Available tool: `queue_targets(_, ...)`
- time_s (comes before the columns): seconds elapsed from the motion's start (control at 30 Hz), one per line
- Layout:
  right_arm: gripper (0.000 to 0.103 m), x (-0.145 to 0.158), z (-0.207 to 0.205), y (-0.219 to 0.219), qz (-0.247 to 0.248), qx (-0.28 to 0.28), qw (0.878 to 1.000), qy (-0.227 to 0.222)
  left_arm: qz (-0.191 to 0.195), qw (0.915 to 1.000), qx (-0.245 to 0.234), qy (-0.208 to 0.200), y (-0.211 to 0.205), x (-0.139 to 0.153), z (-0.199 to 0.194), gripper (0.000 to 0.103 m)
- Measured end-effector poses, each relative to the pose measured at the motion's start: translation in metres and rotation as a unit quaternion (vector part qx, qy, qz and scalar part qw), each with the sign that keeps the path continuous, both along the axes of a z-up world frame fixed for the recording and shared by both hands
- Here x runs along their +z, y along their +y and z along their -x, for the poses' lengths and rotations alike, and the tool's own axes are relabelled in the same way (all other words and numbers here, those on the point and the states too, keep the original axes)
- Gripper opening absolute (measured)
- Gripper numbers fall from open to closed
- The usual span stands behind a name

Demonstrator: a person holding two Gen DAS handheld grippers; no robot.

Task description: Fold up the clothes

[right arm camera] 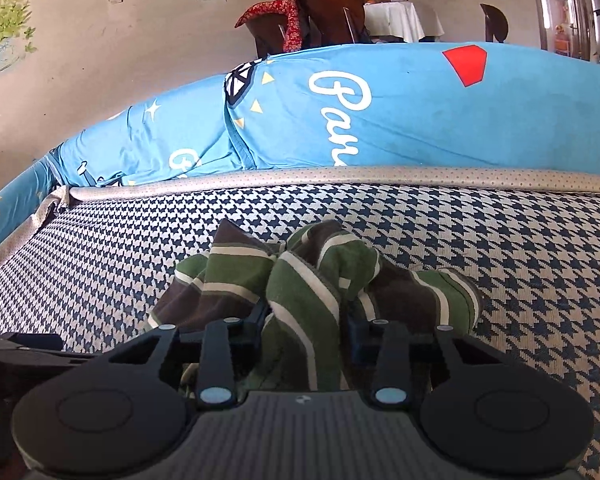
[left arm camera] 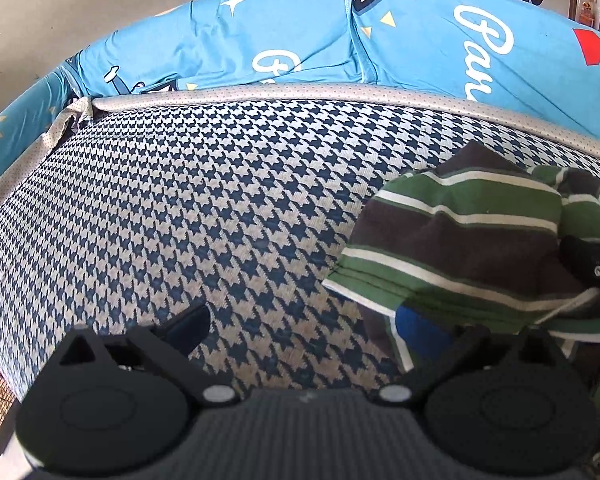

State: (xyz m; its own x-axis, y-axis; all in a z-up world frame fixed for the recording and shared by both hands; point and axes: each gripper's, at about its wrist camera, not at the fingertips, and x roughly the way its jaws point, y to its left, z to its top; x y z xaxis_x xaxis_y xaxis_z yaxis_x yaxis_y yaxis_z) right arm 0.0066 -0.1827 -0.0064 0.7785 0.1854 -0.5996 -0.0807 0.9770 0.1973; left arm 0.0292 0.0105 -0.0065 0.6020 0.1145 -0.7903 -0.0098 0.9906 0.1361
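Right wrist view: right gripper (right arm camera: 305, 330) clamps the crumpled green, brown and white striped garment (right arm camera: 320, 280).
Left gripper (left arm camera: 312, 328): jaws spread wide, empty.
Surface: houndstooth cushion (left arm camera: 180, 208).

I see a sofa seat (right arm camera: 500, 248) covered in navy-and-white houndstooth fabric, edged at the back by a grey dotted piping strip (right arm camera: 340, 178). Directly on the seat lies a crumpled striped shirt (right arm camera: 308, 280), green and dark brown with thin white bands, bunched into folds toward the near edge. From my left wrist view the same shirt (left arm camera: 460, 240) sits on the right part of the seat (left arm camera: 180, 220). Behind the piping, a light-blue printed cover (right arm camera: 420, 112) rises along the backrest.
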Motion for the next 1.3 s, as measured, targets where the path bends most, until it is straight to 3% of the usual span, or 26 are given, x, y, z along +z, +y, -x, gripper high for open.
queue_targets(0.83,0.038,0.0,0.018,0.017,0.017,0.032,0.999,0.009,-0.001,1.0,0.001,-0.003,-0.007,-0.004,-0.002,0.103)
queue_targets(1.2,0.038,-0.002,0.026,0.031,0.031,0.078,0.996,0.014,0.017,0.9985,-0.018,-0.049,-0.007,0.015,-0.002,0.103)
queue_targets(1.3,0.038,-0.003,0.028,0.035,0.036,0.088,0.995,0.016,0.021,0.9983,-0.031,-0.045,-0.009,0.014,-0.003,0.103)
